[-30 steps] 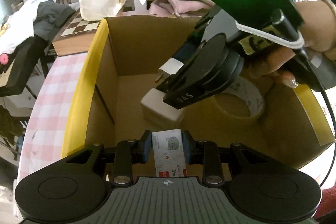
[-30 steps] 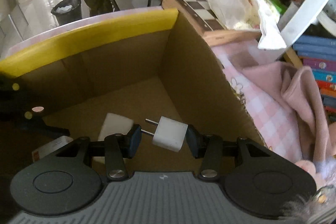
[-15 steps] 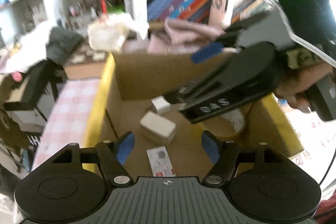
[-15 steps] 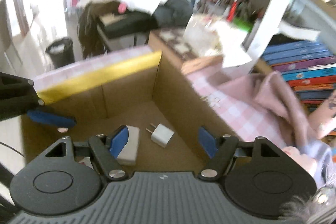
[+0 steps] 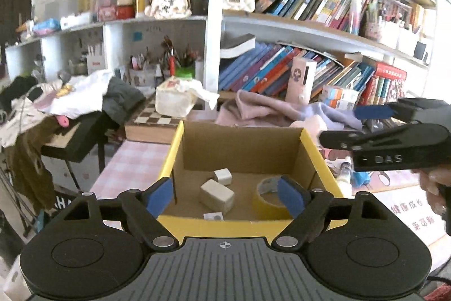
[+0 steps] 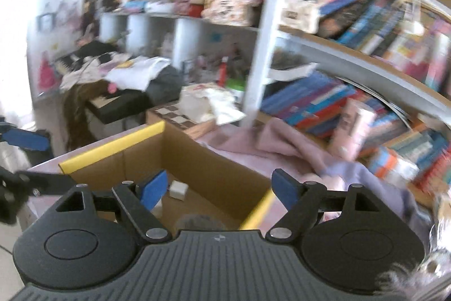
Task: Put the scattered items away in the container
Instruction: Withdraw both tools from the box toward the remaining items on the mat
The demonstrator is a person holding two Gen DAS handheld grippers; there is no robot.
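Note:
A cardboard box with yellow rims (image 5: 172,157) (image 6: 112,144) stands on the pink checked table. Inside lie a white plug adapter (image 5: 222,176) (image 6: 178,189), a white block (image 5: 217,195), a small printed card (image 5: 213,216) and a roll of tape (image 5: 269,196). My left gripper (image 5: 225,195) is open and empty, raised above the box's near rim. My right gripper (image 6: 220,189) is open and empty, above the box's right side; it also shows at the right of the left wrist view (image 5: 375,129).
A chessboard (image 5: 153,120) with a white bag (image 5: 176,100) on it sits behind the box. Pink and lilac cloth (image 5: 270,109) lies behind the box. Bookshelves (image 5: 324,66) fill the back. A cluttered desk (image 5: 70,109) stands left.
Both grippers opened, dropping the card and the plug adapter into the box, then lifted up and back out of it. The view now takes in the shelves.

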